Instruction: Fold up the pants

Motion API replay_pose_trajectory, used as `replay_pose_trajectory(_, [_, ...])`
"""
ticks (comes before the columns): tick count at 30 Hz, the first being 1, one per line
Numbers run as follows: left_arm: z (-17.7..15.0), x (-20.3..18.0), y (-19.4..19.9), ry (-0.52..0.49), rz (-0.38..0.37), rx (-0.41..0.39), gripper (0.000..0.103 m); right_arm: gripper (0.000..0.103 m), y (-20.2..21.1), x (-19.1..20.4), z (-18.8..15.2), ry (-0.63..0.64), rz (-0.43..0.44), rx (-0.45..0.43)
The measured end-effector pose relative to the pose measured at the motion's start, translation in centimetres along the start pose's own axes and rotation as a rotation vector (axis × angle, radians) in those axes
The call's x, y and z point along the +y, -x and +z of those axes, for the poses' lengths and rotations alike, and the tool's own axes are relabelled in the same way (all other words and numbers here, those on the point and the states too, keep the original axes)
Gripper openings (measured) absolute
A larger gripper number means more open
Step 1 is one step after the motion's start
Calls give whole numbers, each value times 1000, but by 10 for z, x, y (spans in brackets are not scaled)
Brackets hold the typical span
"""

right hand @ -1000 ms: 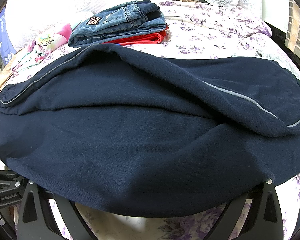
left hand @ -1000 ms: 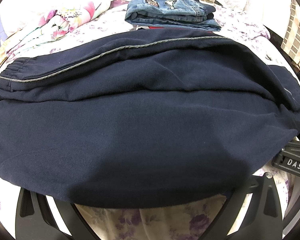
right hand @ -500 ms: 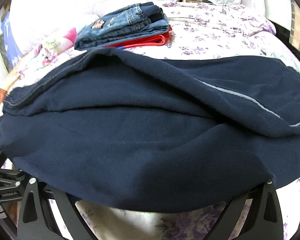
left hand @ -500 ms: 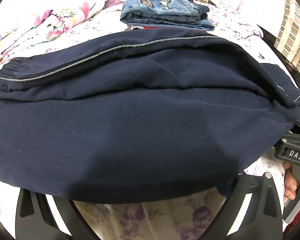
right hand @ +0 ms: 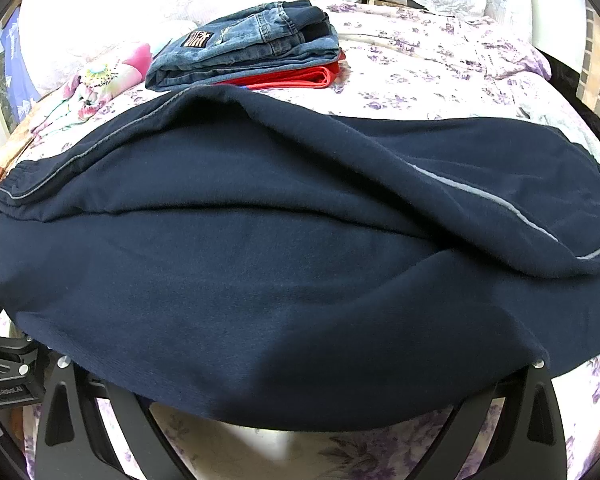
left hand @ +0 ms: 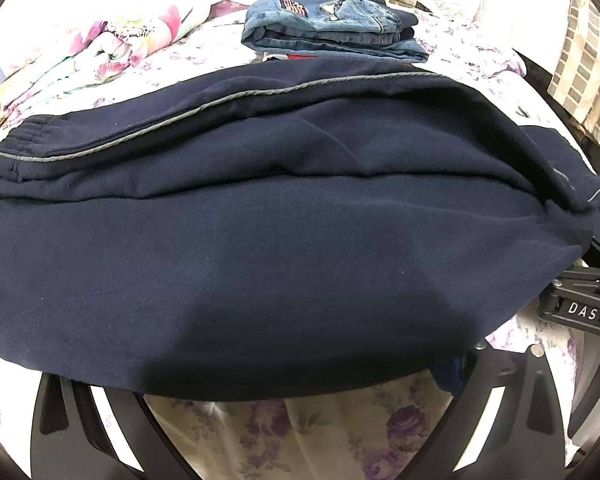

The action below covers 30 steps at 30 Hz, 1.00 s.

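Left wrist: "DAS" on right gripper (left hand: 580, 312).

My cameras show navy pants (left hand: 284, 248) in soft, matt fleece with a dull grey piping stripe (right hand: 500, 204), on a printed floral cotton bedsheet (right hand: 440, 72); behind lie faded, coarse denim jeans (right hand: 252, 48) and matt black plastic gripper fingers (left hand: 112, 432).

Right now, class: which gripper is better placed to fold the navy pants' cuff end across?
Left, probably. The cuffs lie at the navy pants' left end, nearest the left gripper; the right gripper sits by the opposite end.
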<state>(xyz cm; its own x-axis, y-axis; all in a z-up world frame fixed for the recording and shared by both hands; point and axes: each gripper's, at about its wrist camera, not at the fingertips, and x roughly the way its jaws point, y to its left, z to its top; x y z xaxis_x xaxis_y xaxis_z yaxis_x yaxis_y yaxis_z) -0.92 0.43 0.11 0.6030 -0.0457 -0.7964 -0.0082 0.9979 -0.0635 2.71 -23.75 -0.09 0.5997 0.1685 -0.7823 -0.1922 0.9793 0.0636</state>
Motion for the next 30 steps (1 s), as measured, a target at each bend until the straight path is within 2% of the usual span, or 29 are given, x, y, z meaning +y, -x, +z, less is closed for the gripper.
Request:
replay_pose_trajectory(18, [4, -1, -3, 1, 7, 4, 99, 100, -1, 0, -1, -6, -3, -2])
replay_pose_trajectory(26, [8, 5, -4, -20, -36, 29, 99, 100, -1, 1, -1, -5, -4, -1])
replay_pose_trajectory(29, [9, 10, 0, 3, -70, 6, 99, 100, -1, 1, -1, -5, -3, -1])
replay_pose_trajectory(30, [8, 14, 7, 35, -67, -28, 99, 100, -1, 1, -1, -5, -3, -1])
